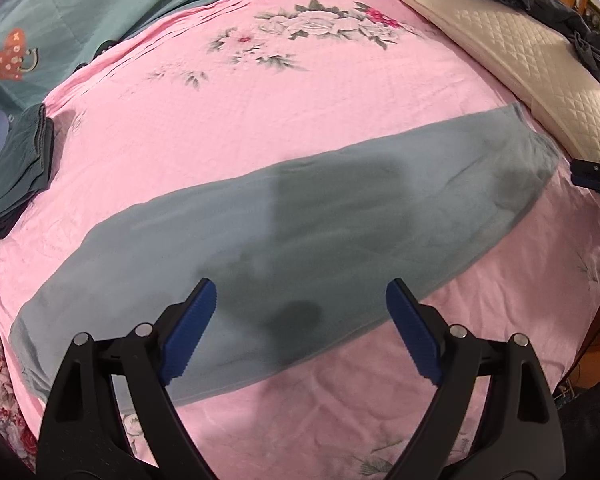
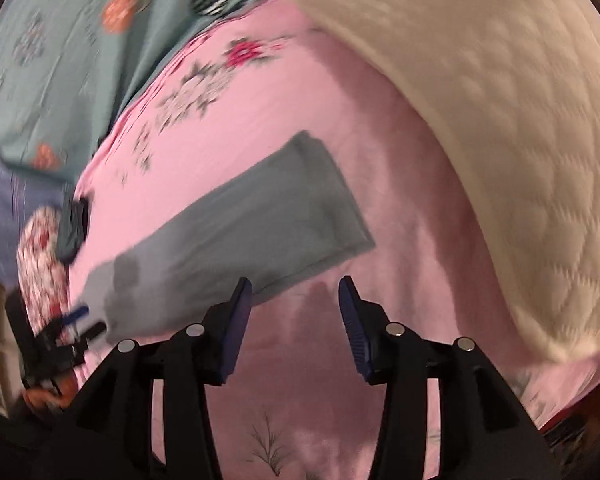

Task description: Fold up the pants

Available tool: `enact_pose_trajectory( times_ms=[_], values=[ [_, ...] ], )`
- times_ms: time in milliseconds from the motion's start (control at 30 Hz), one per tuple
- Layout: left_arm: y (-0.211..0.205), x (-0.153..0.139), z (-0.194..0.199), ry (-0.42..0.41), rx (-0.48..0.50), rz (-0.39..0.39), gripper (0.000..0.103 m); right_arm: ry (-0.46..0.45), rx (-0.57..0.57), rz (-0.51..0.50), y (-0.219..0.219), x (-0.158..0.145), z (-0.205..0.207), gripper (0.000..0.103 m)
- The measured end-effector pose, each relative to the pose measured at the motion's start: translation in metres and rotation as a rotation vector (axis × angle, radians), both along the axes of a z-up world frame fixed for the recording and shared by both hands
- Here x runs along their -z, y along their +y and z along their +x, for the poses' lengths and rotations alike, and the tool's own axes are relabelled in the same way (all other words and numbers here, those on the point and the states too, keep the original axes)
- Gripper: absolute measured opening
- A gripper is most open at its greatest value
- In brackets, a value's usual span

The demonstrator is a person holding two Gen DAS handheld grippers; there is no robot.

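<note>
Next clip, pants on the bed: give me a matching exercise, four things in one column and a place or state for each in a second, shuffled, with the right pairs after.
Things:
1. grey pants
2. dark folded garment
3. cream quilted pillow
4. left gripper

Places or states:
A. along the bed's edge, up and right in the left wrist view
B. open, nothing between its pads, over the pants
C. spread flat in a long strip across the pink sheet
D. in a small stack at the sheet's left edge

Pairs: 1-C, 2-D, 3-A, 4-B
</note>
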State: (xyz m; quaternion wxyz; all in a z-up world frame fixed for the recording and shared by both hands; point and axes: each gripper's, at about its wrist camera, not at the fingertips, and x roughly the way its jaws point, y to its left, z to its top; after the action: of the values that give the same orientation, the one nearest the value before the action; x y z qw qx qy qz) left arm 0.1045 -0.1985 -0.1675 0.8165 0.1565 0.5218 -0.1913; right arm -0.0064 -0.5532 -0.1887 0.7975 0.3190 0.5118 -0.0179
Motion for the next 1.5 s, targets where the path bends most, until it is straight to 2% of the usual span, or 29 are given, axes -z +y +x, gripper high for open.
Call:
enact_pose_trajectory(
  times_ms=[67,133,400,433,467,533,633,733,867,933,1033,1133,1267,1333,1400,1500],
  values=[
    [-0.005,0.000,-0.002,0.000,0.018,0.009,0.088,0.008,0.055,0.028,-0.004,0.011,-0.003,0.046],
    [-0.007,-0.001,-0.004,-0.003,0.024,0.016,0.088,-0.028,0.113,0.056,-0.007,0.016,-0.004,0.046],
    [-0.003,-0.007,-0.005,-0.014,0.008,0.026,0.088,-0.020,0.309,0.159,-0.025,0.045,0.001,0.046],
    [-0.002,-0.007,-0.005,-0.015,0.005,0.029,0.088,-0.027,0.325,0.160,-0.027,0.044,0.001,0.041],
    [-0.001,-0.008,-0.005,-0.017,-0.002,0.033,0.088,-0.030,0.329,0.152,-0.027,0.044,0.003,0.027],
    [0.002,-0.007,-0.004,-0.012,-0.011,0.035,0.088,-0.035,0.309,0.118,-0.024,0.041,0.005,0.020],
    [0.006,-0.005,-0.003,-0.008,-0.023,0.045,0.088,-0.059,0.269,0.048,-0.017,0.030,0.008,0.014],
    [0.011,-0.005,-0.003,-0.006,-0.037,0.044,0.088,-0.130,0.248,0.037,-0.011,0.015,0.007,0.013],
    [0.020,-0.005,-0.004,-0.013,-0.056,0.059,0.088,-0.100,0.263,0.044,-0.011,0.024,0.011,0.011],
    [0.026,-0.001,-0.003,-0.011,-0.079,0.057,0.092,-0.110,0.279,0.059,-0.013,0.019,0.012,0.011],
    [0.037,0.028,0.006,0.022,-0.114,0.069,0.092,-0.111,0.234,0.004,-0.006,0.007,0.021,0.011],
    [0.045,0.033,0.008,0.029,-0.118,0.019,0.092,-0.110,0.201,-0.029,0.005,-0.003,0.029,0.011],
    [0.049,0.030,-0.006,0.018,-0.014,0.018,0.092,-0.144,0.182,-0.099,0.024,-0.032,0.030,0.011],
    [0.059,0.033,-0.013,0.022,-0.010,-0.008,0.093,-0.160,0.159,-0.122,0.035,-0.045,0.032,0.011],
    [0.064,0.033,-0.018,0.026,-0.012,0.007,0.093,-0.192,0.109,-0.167,0.056,-0.065,0.038,0.011],
    [0.080,0.021,-0.024,-0.040,-0.028,0.013,0.093,-0.251,-0.007,-0.254,0.104,-0.091,0.051,0.011]
  ],
)
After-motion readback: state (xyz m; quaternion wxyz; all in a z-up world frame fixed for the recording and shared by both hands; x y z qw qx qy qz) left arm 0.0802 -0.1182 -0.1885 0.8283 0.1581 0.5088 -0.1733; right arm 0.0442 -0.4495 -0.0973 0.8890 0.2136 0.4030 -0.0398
